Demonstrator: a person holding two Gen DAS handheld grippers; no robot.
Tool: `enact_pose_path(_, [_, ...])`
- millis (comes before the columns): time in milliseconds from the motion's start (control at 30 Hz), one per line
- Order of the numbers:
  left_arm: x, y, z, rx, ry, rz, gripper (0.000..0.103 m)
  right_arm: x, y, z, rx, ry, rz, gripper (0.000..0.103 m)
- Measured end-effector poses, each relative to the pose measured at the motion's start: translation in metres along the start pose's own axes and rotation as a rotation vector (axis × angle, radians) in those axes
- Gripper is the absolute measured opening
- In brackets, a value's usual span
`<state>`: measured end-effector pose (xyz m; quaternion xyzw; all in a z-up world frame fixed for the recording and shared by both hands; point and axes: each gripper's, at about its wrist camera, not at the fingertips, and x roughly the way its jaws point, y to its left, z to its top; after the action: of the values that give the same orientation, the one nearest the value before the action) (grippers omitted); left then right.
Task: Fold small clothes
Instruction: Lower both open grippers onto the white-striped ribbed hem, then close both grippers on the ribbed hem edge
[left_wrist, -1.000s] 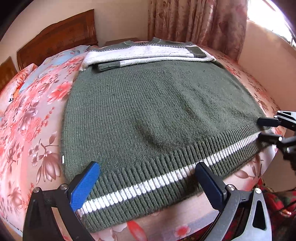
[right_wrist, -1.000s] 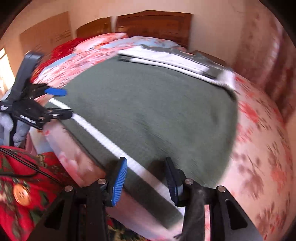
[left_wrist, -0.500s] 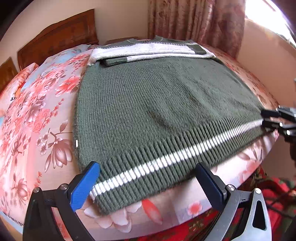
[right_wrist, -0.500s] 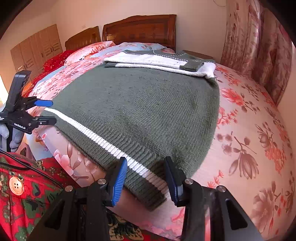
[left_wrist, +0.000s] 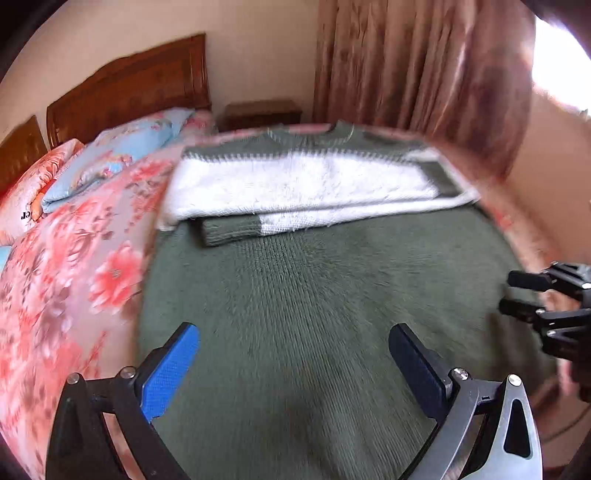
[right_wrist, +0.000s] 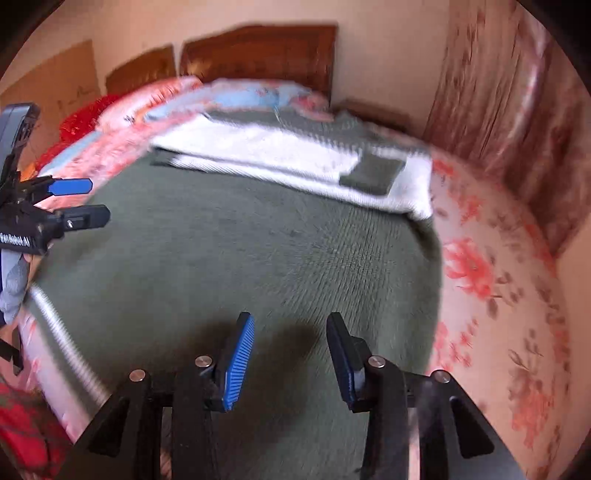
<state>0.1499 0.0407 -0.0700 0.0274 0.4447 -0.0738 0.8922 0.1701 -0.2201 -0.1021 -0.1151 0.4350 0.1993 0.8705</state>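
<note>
A dark green knit sweater (left_wrist: 332, 295) lies flat on the bed, its white chest band and folded-in sleeves (left_wrist: 303, 192) at the far end. My left gripper (left_wrist: 295, 350) hovers over the sweater's body, jaws wide open with nothing between them. My right gripper (right_wrist: 290, 347) hangs over the sweater's right part (right_wrist: 258, 240), jaws partly apart and holding nothing. Each gripper shows in the other's view: the right gripper (left_wrist: 517, 295) at the right edge, the left gripper (right_wrist: 79, 203) at the left edge. The white-striped hem (right_wrist: 55, 325) lies by the bed's near edge. Both views are blurred.
A floral bedsheet (left_wrist: 74, 277) covers the bed, with pillows (left_wrist: 122, 155) and a wooden headboard (left_wrist: 129, 88) at the far left. A nightstand (left_wrist: 258, 110) and curtains (left_wrist: 424, 74) stand behind. Red fabric (right_wrist: 22, 424) sits below the bed's near edge.
Both grippers moved forward from the hem over the sweater's body toward the collar. The hem has dropped out of the left wrist view. Jaw openings look the same.
</note>
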Motion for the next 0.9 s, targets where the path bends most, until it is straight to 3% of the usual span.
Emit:
enact_pose_path(67, [0.021, 0.009, -0.006, -0.001, 0.056, 0.050, 0.103, 0.001, -0.013, -0.001, 0.010, -0.018, 0.011, 0.041])
enact_pose_path(100, [0.019, 0.016, -0.010, -0.028, 0.043, 0.015, 0.103, -0.002, -0.022, -0.005, 0.029, -0.016, -0.009, 0.041])
enact_pose_path(133, [0.012, 0.028, -0.014, -0.063, 0.042, 0.007, 0.103, -0.006, -0.029, -0.010, 0.046, -0.013, -0.023, 0.041])
enact_pose_path(200, [0.004, 0.046, -0.024, -0.084, 0.057, 0.065, 0.103, -0.020, -0.049, -0.029, 0.108, -0.011, -0.037, 0.039])
enact_pose_path(333, [-0.035, 0.080, -0.059, -0.154, 0.033, 0.075, 0.103, -0.051, -0.066, -0.067, 0.191, 0.020, -0.080, 0.040])
enact_pose_path(467, [-0.066, 0.109, -0.104, -0.339, 0.033, -0.050, 0.103, -0.074, -0.060, -0.112, 0.306, 0.036, 0.113, 0.041])
enact_pose_path(567, [-0.078, 0.113, -0.129, -0.446, 0.027, -0.172, 0.103, -0.084, -0.045, -0.128, 0.346, 0.022, 0.198, 0.041])
enact_pose_path(667, [-0.084, 0.098, -0.135, -0.434, 0.012, -0.193, 0.103, -0.085, -0.025, -0.132, 0.328, 0.024, 0.238, 0.041])
enact_pose_path(767, [-0.084, 0.080, -0.133, -0.425, 0.017, -0.250, 0.103, -0.083, -0.010, -0.126, 0.276, 0.027, 0.218, 0.041])
enact_pose_path(833, [-0.084, 0.067, -0.133, -0.400, 0.026, -0.293, 0.103, -0.084, -0.010, -0.127, 0.294, 0.022, 0.210, 0.036])
enact_pose_path(900, [-0.085, 0.057, -0.134, -0.369, 0.029, -0.285, 0.103, -0.084, -0.017, -0.130, 0.330, 0.021, 0.224, 0.033])
